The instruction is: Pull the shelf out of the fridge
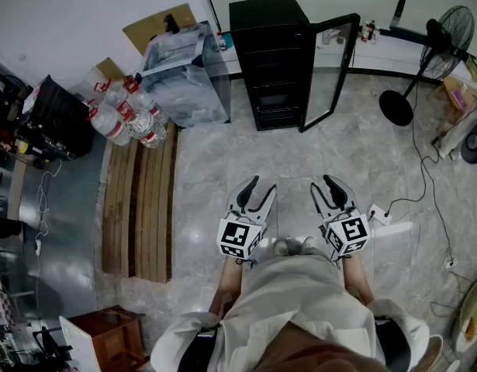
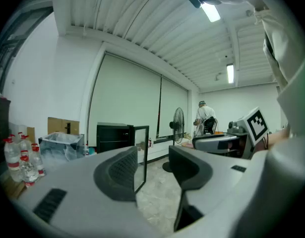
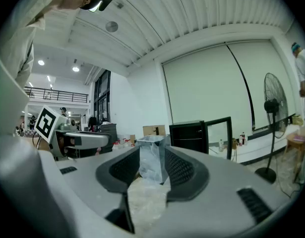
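Your left gripper (image 1: 260,187) and right gripper (image 1: 322,183) are both empty, jaws slightly apart, over the tiled floor (image 1: 300,157). A wooden pallet (image 1: 139,200) edges your left; a power strip (image 1: 380,214) lies at your right. Ahead, the black fridge (image 1: 269,22) has its glass door (image 1: 331,68) swung right, with the shelf inside. The labels on the bottles (image 1: 122,118) are too small to read.
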{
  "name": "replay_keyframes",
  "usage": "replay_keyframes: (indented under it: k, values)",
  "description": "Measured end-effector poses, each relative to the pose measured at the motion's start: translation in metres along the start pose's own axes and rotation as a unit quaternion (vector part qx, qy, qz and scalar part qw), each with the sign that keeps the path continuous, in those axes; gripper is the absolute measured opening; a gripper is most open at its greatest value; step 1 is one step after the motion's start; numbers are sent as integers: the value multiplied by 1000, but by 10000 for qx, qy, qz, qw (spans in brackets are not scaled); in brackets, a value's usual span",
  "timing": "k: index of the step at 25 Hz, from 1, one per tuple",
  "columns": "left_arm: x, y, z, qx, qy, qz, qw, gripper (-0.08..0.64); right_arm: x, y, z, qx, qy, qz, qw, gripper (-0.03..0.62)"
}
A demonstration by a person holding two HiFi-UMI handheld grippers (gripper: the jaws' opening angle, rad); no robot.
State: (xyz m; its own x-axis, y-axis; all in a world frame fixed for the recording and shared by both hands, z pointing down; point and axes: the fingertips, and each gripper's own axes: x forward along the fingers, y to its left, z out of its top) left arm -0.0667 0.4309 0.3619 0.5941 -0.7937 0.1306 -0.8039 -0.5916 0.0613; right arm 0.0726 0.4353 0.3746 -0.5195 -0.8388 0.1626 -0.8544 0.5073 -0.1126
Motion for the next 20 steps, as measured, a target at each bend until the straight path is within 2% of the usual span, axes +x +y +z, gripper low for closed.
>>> replay_keyframes:
  k: [5,10,20]
  values:
    - [6,4,-1,51,-30,-7,10000,199,9,4,1,-53,-10,70,10000,156]
    - [10,8,-6,98,-19,-128,9999,196,21,7,4,-64,-119,19,9999,192]
    - [27,46,-3,129,-22,-32,9999,187,59,5,5,-59,-45,85,9999,201]
